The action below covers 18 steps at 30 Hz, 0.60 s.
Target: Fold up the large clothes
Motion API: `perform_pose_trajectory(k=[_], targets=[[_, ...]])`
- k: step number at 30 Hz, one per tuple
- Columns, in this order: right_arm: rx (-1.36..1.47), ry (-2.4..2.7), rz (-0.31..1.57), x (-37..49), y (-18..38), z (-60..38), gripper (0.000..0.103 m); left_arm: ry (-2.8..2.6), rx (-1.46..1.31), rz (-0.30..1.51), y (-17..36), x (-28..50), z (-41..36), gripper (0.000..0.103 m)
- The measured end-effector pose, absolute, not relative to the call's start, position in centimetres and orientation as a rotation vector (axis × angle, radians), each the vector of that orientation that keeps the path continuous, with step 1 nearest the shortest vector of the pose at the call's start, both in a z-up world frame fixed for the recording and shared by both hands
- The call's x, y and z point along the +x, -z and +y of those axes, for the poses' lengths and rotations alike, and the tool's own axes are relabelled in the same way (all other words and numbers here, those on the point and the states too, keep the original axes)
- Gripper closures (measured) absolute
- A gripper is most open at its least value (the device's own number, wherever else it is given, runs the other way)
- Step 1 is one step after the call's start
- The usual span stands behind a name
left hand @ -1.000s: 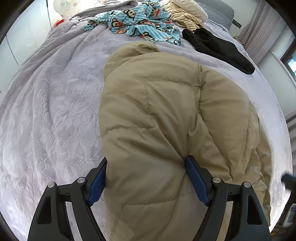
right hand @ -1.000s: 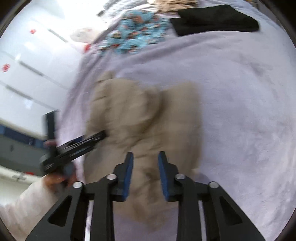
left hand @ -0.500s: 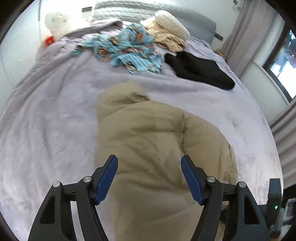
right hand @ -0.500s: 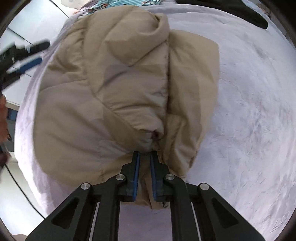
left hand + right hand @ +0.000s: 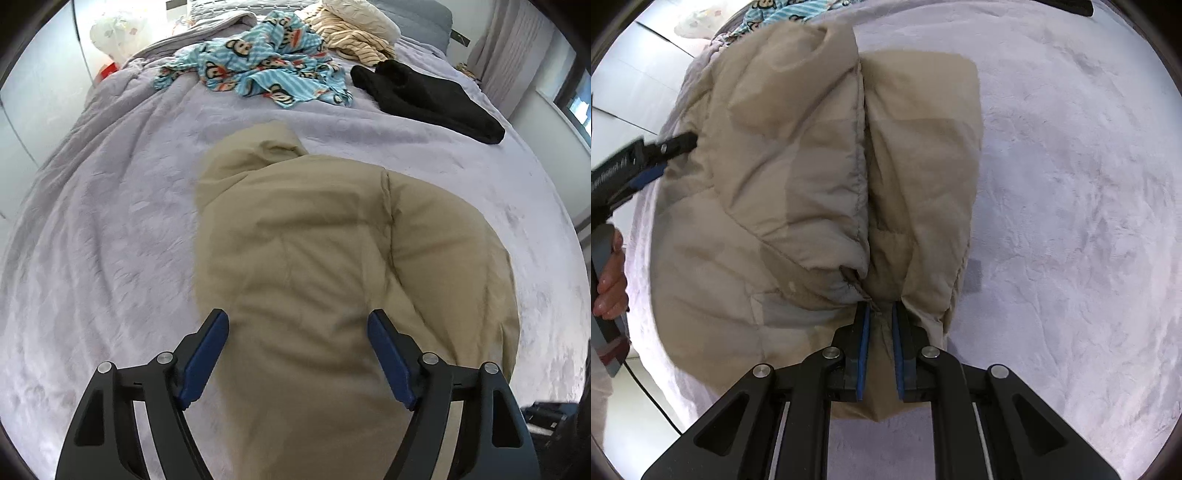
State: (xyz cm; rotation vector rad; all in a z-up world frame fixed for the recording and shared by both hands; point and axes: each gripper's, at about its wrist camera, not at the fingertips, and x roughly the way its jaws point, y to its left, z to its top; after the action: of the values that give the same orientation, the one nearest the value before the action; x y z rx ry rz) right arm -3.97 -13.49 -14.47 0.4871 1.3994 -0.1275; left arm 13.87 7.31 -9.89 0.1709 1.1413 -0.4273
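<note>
The tan padded jacket [image 5: 332,258] lies folded on the grey bedspread [image 5: 110,229], near edge of the bed. Right gripper [image 5: 879,314] pinches a fold of its near hem, jaws having just eased slightly. Left gripper [image 5: 297,325] hangs over it, jaws wide, having just opened further, gripping nothing.

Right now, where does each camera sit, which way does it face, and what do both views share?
Left wrist: on the left gripper, angled steeply down the bed; open fingers straddle the tan jacket.
Right wrist: on the right gripper, facing steeply down; its jaws, just reopening slightly, pinch the jacket's hem; a hand shows.
Shared: jacket, bed, monkey-print cloth.
</note>
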Motion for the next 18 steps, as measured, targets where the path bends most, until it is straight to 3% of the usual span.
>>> perform_pose_trajectory(k=[11,12,13,14,15,18], targets=[[0.544,0.138,1.352,-7.7,8.3,-13.7,0.086,0.357,0.165,1.175,6.1,5.4,13.1,0.024],[0.545,0.146,1.348,-7.6,8.1,-13.4,0.08,0.353,0.161,1.178,5.9,4.8,13.3,0.024],[0.545,0.156,1.342,-7.8,7.9,-13.2,0.064,0.348,0.157,1.181,5.7,4.2,13.6,0.023],[0.544,0.172,1.325,-8.3,7.5,-12.6,0.045,0.34,0.156,1.179,5.4,3.6,13.8,0.007],[0.543,0.179,1.309,-8.4,6.9,-12.2,0.04,0.33,0.157,1.169,5.1,3.0,14.0,0.0],[0.505,0.195,1.269,-8.8,5.0,-11.4,0.039,0.313,0.155,1.151,4.2,1.5,14.6,0.0]])
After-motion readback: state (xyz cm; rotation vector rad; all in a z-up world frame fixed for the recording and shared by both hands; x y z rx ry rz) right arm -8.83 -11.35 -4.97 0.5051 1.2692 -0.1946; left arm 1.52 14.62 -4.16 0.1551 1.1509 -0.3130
